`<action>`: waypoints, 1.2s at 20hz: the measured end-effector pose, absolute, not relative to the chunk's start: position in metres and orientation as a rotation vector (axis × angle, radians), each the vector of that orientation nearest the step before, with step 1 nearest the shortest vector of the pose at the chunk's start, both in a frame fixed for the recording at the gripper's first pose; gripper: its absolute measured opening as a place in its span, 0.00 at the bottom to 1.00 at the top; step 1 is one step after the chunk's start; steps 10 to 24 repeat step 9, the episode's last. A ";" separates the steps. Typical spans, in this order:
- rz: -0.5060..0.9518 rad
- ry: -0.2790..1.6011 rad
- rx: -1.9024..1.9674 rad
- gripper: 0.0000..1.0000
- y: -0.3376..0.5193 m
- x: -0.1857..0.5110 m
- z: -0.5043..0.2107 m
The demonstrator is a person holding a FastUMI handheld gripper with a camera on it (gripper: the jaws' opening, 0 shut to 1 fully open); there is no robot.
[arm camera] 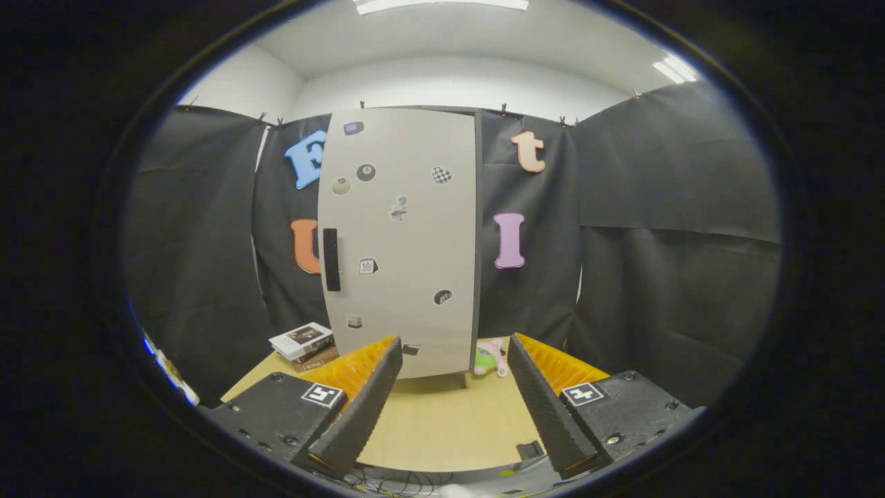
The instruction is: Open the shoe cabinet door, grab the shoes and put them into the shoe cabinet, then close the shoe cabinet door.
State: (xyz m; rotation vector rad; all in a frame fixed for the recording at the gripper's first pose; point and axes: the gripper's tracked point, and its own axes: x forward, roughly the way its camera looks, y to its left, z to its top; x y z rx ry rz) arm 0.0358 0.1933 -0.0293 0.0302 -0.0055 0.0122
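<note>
Wooden table [442,422], books [304,342], splayed tool [453,360]

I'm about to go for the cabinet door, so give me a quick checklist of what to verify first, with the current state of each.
1. Shoe cabinet door shut, ready to be opened: ok.
2. Door handle visible on the door's left edge, nothing in front of it: ok.
3. Hand-held gripper open, fingers spread with nothing between them: ok.
4. Gripper lined up with the handle: not ok; the handle sits to the left of the left finger.
5. Wooden table bare between the fingers and the cabinet: ok.
6. Shoes located: cannot tell; a pink and green item lies at the cabinet's right foot, too small to identify.
</note>
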 end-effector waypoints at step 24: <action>-0.003 0.001 0.029 1.00 0.193 0.038 -0.030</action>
